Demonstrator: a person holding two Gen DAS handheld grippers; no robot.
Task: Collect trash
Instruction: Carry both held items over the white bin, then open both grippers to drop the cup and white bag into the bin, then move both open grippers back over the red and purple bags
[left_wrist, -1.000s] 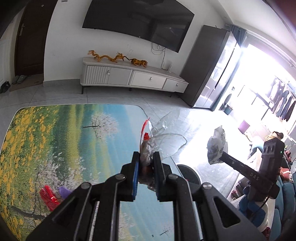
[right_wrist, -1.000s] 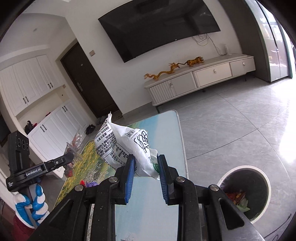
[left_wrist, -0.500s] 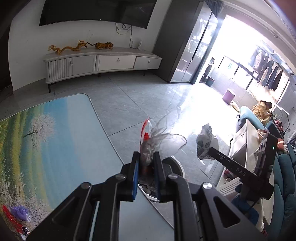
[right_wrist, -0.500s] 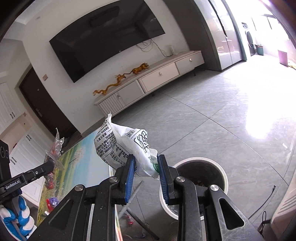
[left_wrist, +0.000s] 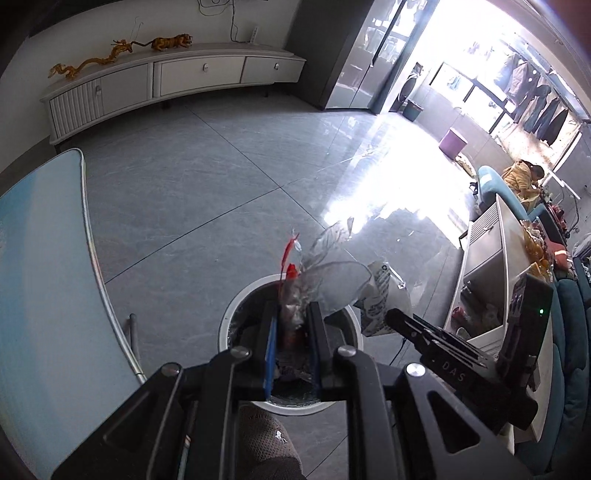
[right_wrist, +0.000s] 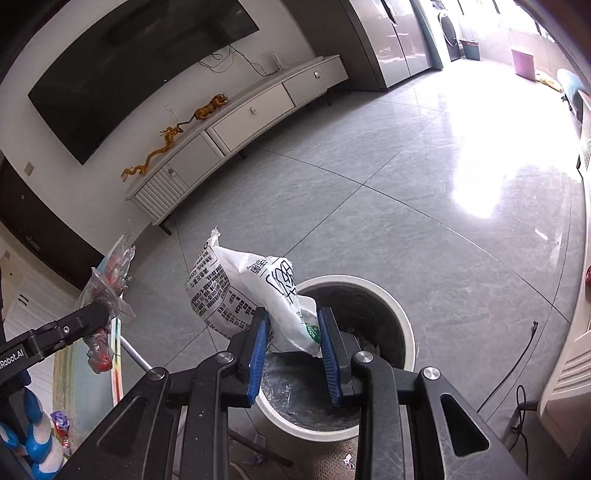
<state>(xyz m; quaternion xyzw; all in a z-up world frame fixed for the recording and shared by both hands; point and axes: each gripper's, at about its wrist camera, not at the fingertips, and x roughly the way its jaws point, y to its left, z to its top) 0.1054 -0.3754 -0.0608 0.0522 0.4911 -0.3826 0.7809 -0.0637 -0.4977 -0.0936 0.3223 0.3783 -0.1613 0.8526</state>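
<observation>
Two grippers hang above the white trash bin (right_wrist: 354, 354). The left gripper (left_wrist: 291, 343) is clenched on a clear wrapper (left_wrist: 317, 280) over the bin's centre. The right gripper (right_wrist: 291, 347) grasps a white printed bag (right_wrist: 243, 291) above the bin's 9 o'clock rim.

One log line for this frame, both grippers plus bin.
left gripper: shut on clear wrapper | right gripper: shut on white bag | both over trash bin | nothing released
</observation>
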